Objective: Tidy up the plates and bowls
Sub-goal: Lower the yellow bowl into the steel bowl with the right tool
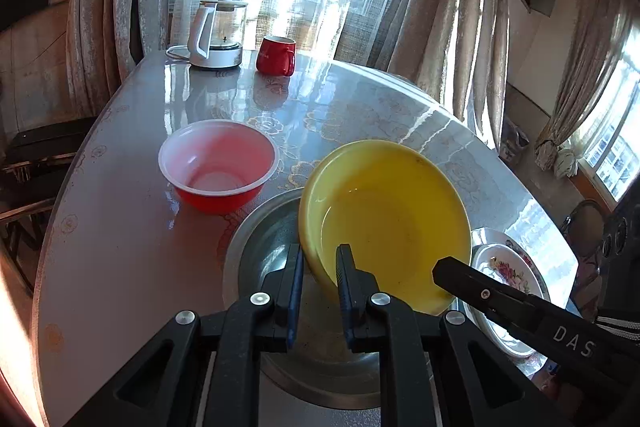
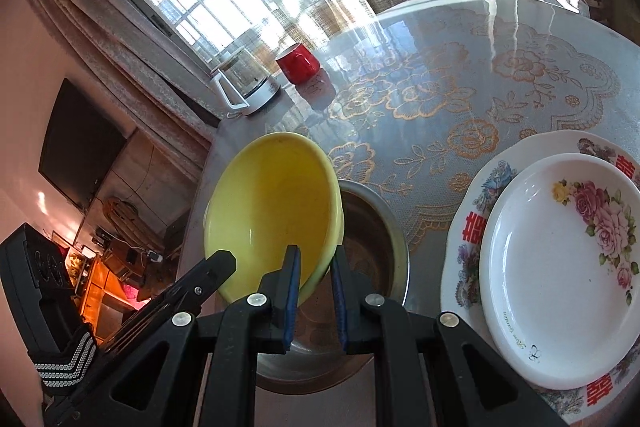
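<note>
Both grippers, left [image 1: 318, 259] and right [image 2: 316, 261], have jaws pinching the round yellow plastic bowl [image 1: 384, 219] by opposite rim edges, tilted over the steel basin [image 1: 264, 243] at 6 o'clock on the bench [image 1: 120, 259]. I'd level it and lower evenly so it nests.

Printed in white on the black arm of the right gripper [image 1: 460, 279], seen from the left wrist: "DAS". Along the rim of the white rose-patterned plate [image 2: 560, 267]: "Rose Garden". On the larger flowered plate [image 2: 472, 211] beneath: red double-happiness characters.
</note>
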Demonstrator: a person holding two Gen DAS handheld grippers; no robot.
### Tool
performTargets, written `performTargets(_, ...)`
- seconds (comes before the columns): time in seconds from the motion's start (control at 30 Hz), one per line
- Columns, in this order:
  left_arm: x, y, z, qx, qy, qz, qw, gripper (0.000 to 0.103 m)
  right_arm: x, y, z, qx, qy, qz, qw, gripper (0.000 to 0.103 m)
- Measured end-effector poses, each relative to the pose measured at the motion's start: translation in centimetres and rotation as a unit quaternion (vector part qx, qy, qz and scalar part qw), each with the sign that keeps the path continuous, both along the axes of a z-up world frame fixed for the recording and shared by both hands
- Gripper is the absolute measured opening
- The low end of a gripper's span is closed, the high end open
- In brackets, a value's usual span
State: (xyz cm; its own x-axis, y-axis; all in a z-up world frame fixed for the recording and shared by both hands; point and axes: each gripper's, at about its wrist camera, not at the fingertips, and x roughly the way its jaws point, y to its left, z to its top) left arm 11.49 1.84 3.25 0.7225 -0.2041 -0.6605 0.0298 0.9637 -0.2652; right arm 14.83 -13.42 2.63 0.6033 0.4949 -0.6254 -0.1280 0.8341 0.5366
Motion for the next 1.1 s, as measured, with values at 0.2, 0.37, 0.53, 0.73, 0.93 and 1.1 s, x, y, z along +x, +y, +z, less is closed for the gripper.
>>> performTargets(0.2,-0.8,0.3,-1.0,-0.005,0.011,-0.002,0.9999,0.017,-0.7,0.5,-0.6,-0.014,0.012,0.005,1.000,0.016)
performTargets(0.37,-1.0,0.2,-1.8,0.000,0.017,-0.004,0.9999,0.017,-0.5,0.7,-1.4,-0.021,0.034,0.004,0.999,0.017)
performTargets(0.53,-0.6,0.3,-2.2,0.006,0.022,-0.005,0.9997,0.017,-0.1,1.0,-2.0,-0.028,0.051,0.008,0.998,0.018)
performTargets(0.73,-0.3,0.5,-2.7,0.010,0.029,-0.003,0.9995,0.017,0.1,1.2,-2.2,-0.030,0.060,0.009,0.998,0.020)
performTargets(0.93,-0.1,0.8,-3.1,0.003,0.035,-0.005,0.9994,0.018,0.2,1.6,-2.0,-0.033,0.069,0.011,0.997,0.026)
performTargets(1.1,-0.3,0.9,-3.0,0.003,0.033,-0.004,0.9994,0.018,0.4,1.8,-2.0,-0.040,0.069,0.012,0.997,0.030)
